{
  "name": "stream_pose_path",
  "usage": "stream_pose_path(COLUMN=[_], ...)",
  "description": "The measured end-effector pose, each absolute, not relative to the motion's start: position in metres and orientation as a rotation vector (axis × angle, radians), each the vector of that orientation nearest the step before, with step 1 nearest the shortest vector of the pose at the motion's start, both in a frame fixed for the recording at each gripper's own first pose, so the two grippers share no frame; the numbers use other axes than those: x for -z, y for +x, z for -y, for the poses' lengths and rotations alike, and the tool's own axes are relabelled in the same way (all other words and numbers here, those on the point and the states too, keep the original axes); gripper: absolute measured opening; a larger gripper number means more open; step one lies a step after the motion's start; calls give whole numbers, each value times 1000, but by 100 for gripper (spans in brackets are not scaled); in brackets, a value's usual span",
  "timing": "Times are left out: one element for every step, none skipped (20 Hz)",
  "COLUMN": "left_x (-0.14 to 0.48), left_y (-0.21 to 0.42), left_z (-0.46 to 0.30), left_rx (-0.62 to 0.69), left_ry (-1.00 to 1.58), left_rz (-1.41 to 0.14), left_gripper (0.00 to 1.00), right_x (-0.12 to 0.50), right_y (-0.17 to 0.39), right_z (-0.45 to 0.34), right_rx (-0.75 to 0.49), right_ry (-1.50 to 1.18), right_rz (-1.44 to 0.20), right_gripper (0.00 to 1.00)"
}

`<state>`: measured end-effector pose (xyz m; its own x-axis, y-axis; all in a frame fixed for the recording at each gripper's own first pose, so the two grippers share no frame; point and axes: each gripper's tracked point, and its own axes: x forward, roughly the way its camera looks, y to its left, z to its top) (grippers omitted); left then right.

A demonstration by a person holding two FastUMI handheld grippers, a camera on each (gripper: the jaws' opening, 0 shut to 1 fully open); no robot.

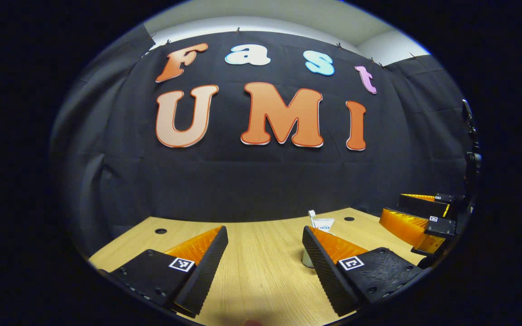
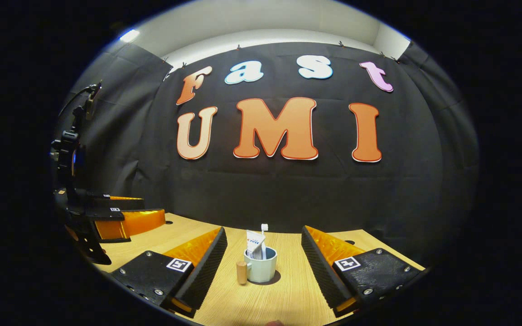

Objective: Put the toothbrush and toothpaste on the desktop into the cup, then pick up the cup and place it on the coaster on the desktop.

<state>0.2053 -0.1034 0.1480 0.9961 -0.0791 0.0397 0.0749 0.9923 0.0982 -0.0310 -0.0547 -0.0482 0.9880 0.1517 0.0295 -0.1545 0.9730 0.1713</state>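
Right gripper view: the cup [image 2: 261, 270], pale green, stands upright on the wooden desktop [image 2: 283, 294], ahead of the right gripper [image 2: 264, 242] and between the lines of its two fingers, which are spread wide apart and hold nothing. Inside the cup the toothpaste [image 2: 253, 244] tube and the toothbrush [image 2: 264, 237] stand upright, the brush head rising just above the tube. The cup's wooden handle [image 2: 241, 272] projects from its left side. No coaster can be made out beneath or beside the cup. Well to the left of the cup, the left gripper [image 2: 120, 217] hangs over the desktop's edge, its fingers apart and empty.

Left gripper view: the left gripper [image 1: 264, 237] has its fingers spread wide with bare desktop [image 1: 261, 271] between them. Its right-hand finger [image 1: 320, 262] stands in front of the cup [image 1: 306, 260] and hides most of it; the toothpaste [image 1: 323, 224] and toothbrush [image 1: 311, 213] show above the finger. To the right of the cup, the right gripper [image 1: 417, 217] is seen with its fingers parted.
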Motion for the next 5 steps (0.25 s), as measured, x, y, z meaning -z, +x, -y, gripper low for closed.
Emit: stream_pose_path(left_x=[-149,-149,-150,-151,-150], left_y=[204,204,202,202,198], left_z=[100,99,98,98,95], left_rx=[70,66,63,59,51], left_ry=[100,95,85,73,65], left_rz=[57,68,79,86,92], left_gripper=[99,99,99,99,99], right_x=[48,47,46,45,44], right_y=[-32,-34,-35,-36,-37], right_z=[52,50,48,46,45], right_rx=[-158,-161,-165,-167,-171], right_ry=[171,169,169,170,167], right_rz=[21,25,30,36,41], right_gripper=[99,99,99,99,99])
